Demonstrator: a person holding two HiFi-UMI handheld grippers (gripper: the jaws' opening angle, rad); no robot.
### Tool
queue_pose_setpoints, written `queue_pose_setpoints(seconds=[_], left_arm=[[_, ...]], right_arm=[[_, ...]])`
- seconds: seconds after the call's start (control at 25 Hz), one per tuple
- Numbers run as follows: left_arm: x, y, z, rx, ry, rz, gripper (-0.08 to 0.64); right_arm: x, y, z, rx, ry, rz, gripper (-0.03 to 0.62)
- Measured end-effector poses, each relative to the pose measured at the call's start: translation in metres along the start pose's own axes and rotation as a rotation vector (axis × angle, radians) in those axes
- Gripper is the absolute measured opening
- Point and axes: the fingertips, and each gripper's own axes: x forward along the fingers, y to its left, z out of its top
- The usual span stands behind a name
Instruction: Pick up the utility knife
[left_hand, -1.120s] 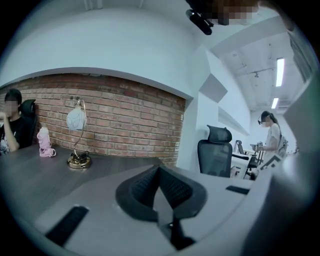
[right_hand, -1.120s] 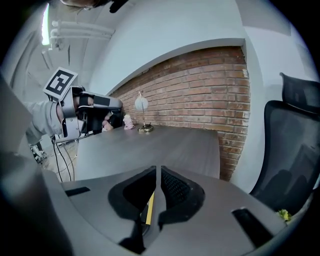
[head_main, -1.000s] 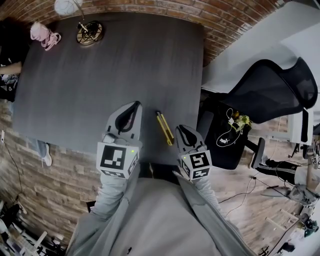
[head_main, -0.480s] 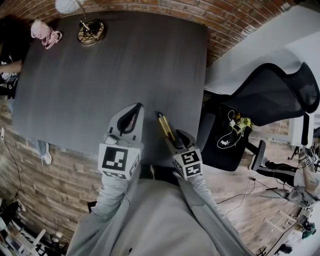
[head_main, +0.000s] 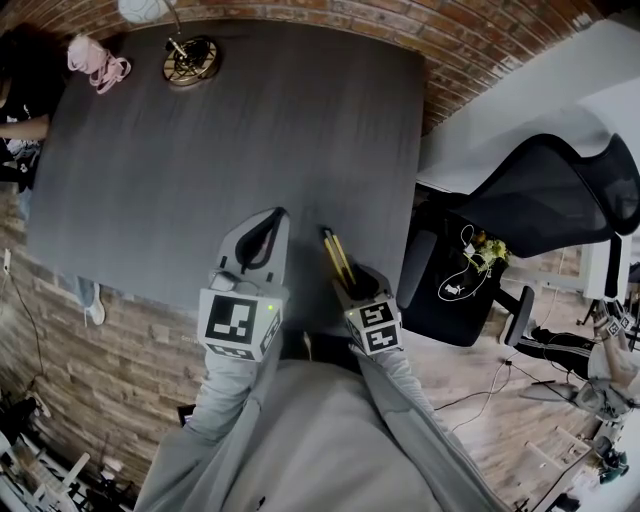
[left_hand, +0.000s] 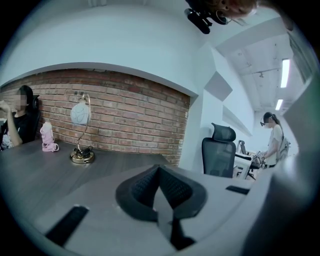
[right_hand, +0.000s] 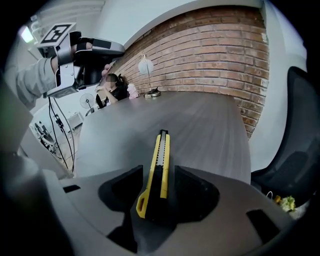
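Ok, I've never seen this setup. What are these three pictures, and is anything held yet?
No robot: a person holds a two-jaw gripper in each hand. One picture looks down from a camera on their head; the others from cameras on the grippers. On the table lie a yellow utility knife and, at the far end, a lamp. On the right gripper the jaws have just been opening and stand apart around the knife, not pressing it. The left gripper has its jaws together, empty.

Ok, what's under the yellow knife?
Only the dark table: the utility knife lies flat on it. Its near end sits between the jaws of the right hand-held gripper; they have just been opening and don't touch it. The tabletop right beneath it is covered.
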Motion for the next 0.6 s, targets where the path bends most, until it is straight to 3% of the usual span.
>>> queue_pose_setpoints(seconds=[0.48, 0.6], left_arm=[[-0.0028, 0.0046, -0.0026, -0.006, 0.000, 0.003, 0.019], [-0.0032, 0.0041, -0.0021, -0.006, -0.002, 0.004, 0.019]], right_arm=[[0.0016, -0.0015, -0.0014, -0.075, 0.018, -0.073, 0.184], [0.0010, -0.0015, -0.0018, -0.071, 0.018, -0.078, 0.144]])
